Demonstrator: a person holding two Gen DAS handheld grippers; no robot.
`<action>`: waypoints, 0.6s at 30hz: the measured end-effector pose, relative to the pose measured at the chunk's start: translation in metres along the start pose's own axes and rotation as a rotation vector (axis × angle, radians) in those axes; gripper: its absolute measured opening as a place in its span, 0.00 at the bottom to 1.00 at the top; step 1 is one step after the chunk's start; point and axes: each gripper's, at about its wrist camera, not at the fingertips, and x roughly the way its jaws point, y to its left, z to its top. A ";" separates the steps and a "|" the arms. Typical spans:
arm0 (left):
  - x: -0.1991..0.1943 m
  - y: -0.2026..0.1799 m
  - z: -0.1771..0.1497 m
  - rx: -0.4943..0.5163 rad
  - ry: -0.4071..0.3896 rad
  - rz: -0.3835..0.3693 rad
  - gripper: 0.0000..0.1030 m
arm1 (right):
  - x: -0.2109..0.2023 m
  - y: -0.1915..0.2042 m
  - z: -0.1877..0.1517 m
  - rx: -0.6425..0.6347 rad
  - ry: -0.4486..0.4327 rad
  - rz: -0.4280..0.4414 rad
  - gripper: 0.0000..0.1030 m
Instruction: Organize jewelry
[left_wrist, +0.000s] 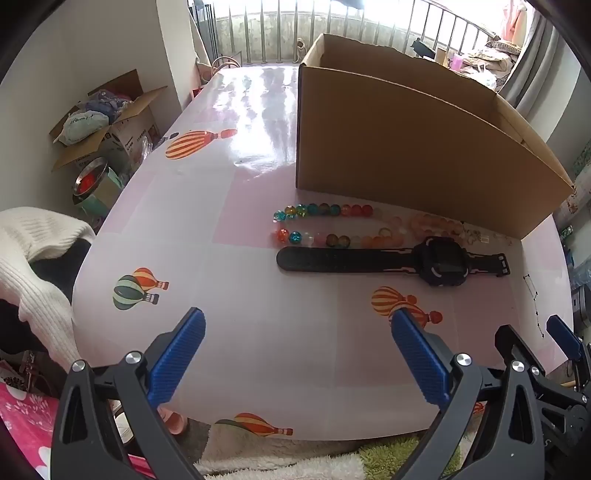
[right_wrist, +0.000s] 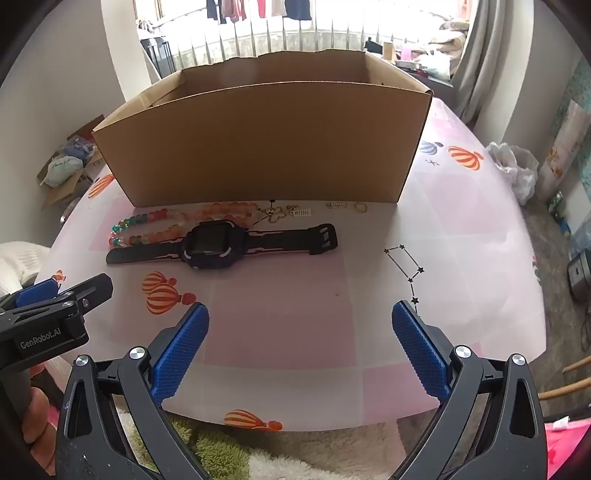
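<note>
Tabletop (right_wrist: 461, 258): glossy pink cloth with balloon prints, everything laid out toward its far half.

Cardboard box (right_wrist: 266, 147): open-topped, upright, tall front wall facing both cameras. Interior not visible from either wrist view, so contents unknown. Likely the destination for the jewelry.

Watch (right_wrist: 214, 245): black, lying flat with strap stretched out, just in front of the box and nearest the grippers.

Bead strand (left_wrist: 332, 225): doubled into two rows between watch and box wall, one row close along the strap, perhaps touching.

Small charms (right_wrist: 301, 211): gold-coloured bits at the foot of the box; too small to identify.

Left gripper (left_wrist: 299, 354) and right gripper (right_wrist: 301, 350): both spread fully wide, nothing between the pads, tilted down over the bare near edge of the tabletop, well apart from every item.

Judgement: no item picked yet; first reach is the step in hand. Watch looks like the easiest start. Suggest straddling the case across its width, pads either side, so the strap hangs evenly. Approach from the near side to avoid dragging the beads. Lift must clear the tall front wall before release.
</note>
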 end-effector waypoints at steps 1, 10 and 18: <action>0.000 0.000 0.000 0.002 0.000 0.002 0.96 | 0.000 0.000 0.000 -0.002 -0.003 0.002 0.92; -0.003 -0.007 -0.006 0.013 -0.003 0.006 0.96 | -0.011 -0.011 0.008 0.015 0.011 0.011 0.92; 0.000 -0.003 -0.001 0.016 0.007 0.010 0.96 | -0.006 -0.013 0.009 0.011 0.005 0.006 0.92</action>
